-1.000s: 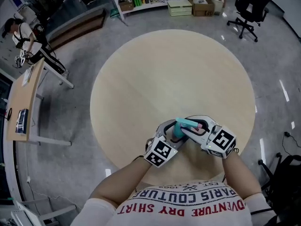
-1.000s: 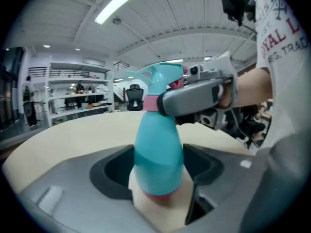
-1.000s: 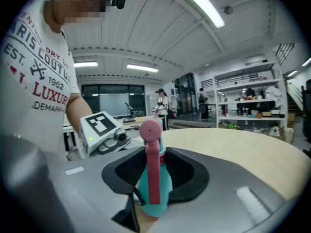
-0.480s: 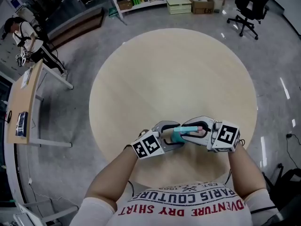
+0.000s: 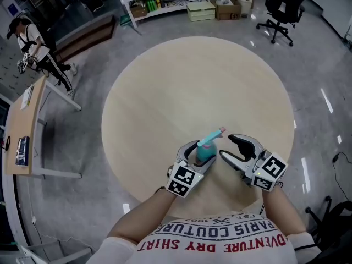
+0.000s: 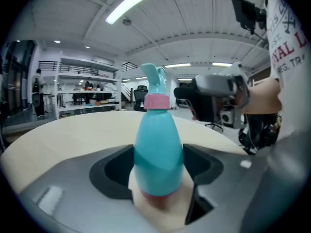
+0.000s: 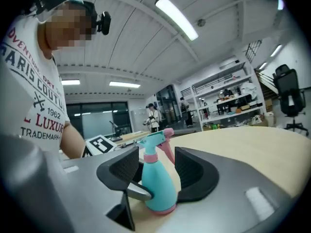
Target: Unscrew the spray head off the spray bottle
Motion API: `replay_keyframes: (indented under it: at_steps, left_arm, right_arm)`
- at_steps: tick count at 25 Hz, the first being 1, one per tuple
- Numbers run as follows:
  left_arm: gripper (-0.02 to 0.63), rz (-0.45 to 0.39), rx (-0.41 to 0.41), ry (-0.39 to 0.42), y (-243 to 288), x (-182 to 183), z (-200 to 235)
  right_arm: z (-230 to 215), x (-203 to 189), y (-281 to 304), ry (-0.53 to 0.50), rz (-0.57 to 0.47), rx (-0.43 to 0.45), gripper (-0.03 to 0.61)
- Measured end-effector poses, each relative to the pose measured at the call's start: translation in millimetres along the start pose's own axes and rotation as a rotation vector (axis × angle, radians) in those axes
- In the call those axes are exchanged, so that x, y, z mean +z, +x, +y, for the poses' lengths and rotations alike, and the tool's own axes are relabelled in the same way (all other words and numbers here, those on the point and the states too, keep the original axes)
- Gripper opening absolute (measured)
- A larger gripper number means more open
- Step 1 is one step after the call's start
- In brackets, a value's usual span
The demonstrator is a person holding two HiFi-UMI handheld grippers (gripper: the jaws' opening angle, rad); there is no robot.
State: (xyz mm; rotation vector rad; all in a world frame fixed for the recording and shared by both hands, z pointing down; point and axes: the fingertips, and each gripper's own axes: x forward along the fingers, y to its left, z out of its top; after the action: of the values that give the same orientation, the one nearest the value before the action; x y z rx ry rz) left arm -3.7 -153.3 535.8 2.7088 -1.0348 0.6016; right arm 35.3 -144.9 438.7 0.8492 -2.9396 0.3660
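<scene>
A teal spray bottle [image 5: 204,152] with a pink collar and a teal and pink spray head [image 5: 212,137] stands on the round wooden table [image 5: 165,92] near its front edge. My left gripper [image 5: 201,156] is shut on the bottle's body [image 6: 158,149], with both jaws against its sides. The right gripper [image 5: 226,146] sits just right of the bottle with its jaws opening and touching nothing. In the right gripper view the bottle [image 7: 158,186] stands ahead, framed by the wide jaws, with a left finger [image 7: 137,192] hooked round it.
The table's front edge is close below both grippers. An office chair [image 5: 278,4] and shelves with boxes [image 5: 187,4] stand on the floor beyond the table. A person [image 5: 33,43] stands by a side desk [image 5: 25,125] at far left.
The right gripper has let go of the spray head, opened wide and drawn back to the right. The left gripper still holds the bottle, which now stands free of the right jaws.
</scene>
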Motion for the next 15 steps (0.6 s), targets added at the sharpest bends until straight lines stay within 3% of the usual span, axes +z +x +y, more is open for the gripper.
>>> replay_keyframes:
  at_steps: [7,10,13,15]
  left_arm:
    - [0.314,0.006,0.172,-0.013,-14.1,3.3,-6.7]
    - [0.313,0.003,0.199,-0.017,-7.9,7.2,-9.8]
    - [0.313,0.003,0.202,-0.017,0.2,8.9,-13.9]
    - [0.313,0.002,0.197,-0.015,3.0,9.5,-15.3]
  right_arm:
    - [31.9,-14.7,28.7,-0.011,0.059,-0.118,0.199]
    - [26.0,-16.2,39.3,-0.032,0.093,-0.137,0.199]
    - [14.5,-17.6,38.0,-0.056,0.102,-0.156,0.138]
    - [11.2,-18.3,36.1,-0.071,0.109,-0.148,0.137]
